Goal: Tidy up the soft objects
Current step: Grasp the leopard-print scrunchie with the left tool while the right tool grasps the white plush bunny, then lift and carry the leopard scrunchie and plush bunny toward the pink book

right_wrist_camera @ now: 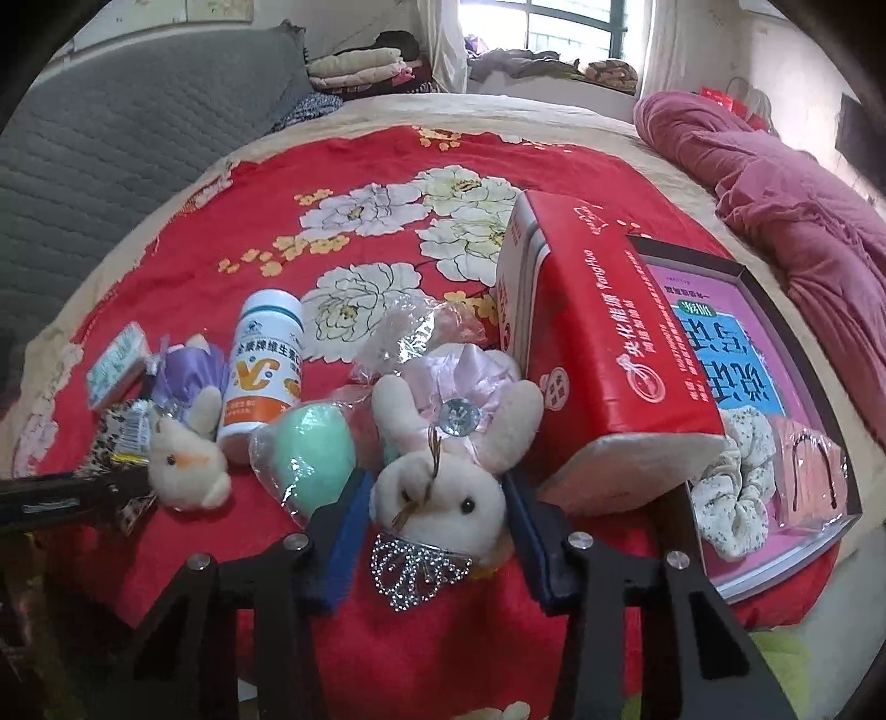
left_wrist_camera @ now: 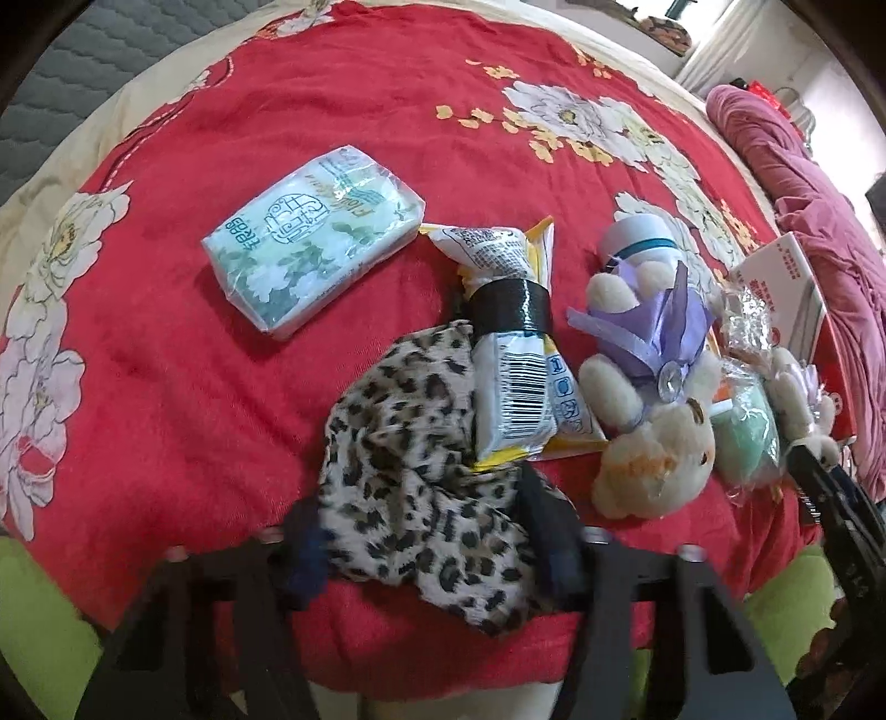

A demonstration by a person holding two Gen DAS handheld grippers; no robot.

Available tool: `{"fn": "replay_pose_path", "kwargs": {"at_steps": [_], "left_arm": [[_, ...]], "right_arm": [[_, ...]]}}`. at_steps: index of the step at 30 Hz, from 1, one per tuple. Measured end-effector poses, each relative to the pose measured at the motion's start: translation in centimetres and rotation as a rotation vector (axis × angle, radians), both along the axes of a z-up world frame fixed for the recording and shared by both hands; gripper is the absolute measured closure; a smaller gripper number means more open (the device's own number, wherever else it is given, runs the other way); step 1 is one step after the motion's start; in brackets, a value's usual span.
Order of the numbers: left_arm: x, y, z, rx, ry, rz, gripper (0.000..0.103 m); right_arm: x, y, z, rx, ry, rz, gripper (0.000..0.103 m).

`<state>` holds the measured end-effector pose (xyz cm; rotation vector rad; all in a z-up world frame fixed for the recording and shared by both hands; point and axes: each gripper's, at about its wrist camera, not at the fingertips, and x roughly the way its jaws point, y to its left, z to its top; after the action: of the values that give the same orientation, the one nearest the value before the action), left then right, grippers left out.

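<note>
Right gripper [right_wrist_camera: 437, 526] is bracketing the pink-dressed plush rabbit [right_wrist_camera: 443, 476] beside the tray [right_wrist_camera: 797, 554], fingers spread, not yet clamped; left gripper [left_wrist_camera: 426, 548] is straddling the leopard-print cloth [left_wrist_camera: 421, 476], unclamped: each should be centring, then squeezing gently.

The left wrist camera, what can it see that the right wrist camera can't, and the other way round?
Only the left wrist view shows the whole leopard-print cloth between the left hand-held gripper fingers, and the snack packet wrapped in black tape.

Only the right wrist view shows the pink-dressed plush bunny between the right hand-held gripper fingers, the tiara, the open pink box holding a scrunchie, and the window.

Both show the purple-dressed plush bunny, the tissue pack, the green sponge, the red box and the red floral blanket.
</note>
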<state>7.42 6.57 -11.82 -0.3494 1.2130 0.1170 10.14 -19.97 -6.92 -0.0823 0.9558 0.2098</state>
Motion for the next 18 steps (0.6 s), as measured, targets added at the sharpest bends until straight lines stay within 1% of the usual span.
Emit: {"fn": "replay_pose_path", "kwargs": {"at_steps": [1, 3, 5, 8, 12, 18], "left_arm": [[-0.1, 0.1, 0.0, -0.006, -0.007, 0.002, 0.058], [-0.1, 0.2, 0.1, -0.020, -0.021, -0.006, 0.074], [-0.3, 0.4, 0.3, -0.038, -0.029, -0.007, 0.080], [-1.0, 0.8, 1.0, -0.067, -0.050, 0.000, 0.083], [-1.6, 1.0, 2.2, -0.078, -0.077, 0.002, 0.083], [-2.6, 1.3, 4.3, -0.054, -0.121, 0.009, 0.083]], "right_arm": [[-0.1, -0.1, 0.1, 0.011, -0.002, 0.001, 0.055], [-0.2, -0.4, 0.4, 0.025, -0.007, 0.000, 0.055], [-0.2, -0.6, 0.5, 0.051, -0.003, -0.005, 0.055], [-0.3, -0.9, 1.0, 0.079, -0.012, -0.007, 0.056], [-0.4, -1.3, 1.6, 0.104, -0.029, -0.009, 0.056], [-0.7, -1.8, 2.5, 0.139, -0.061, -0.011, 0.056]]}}
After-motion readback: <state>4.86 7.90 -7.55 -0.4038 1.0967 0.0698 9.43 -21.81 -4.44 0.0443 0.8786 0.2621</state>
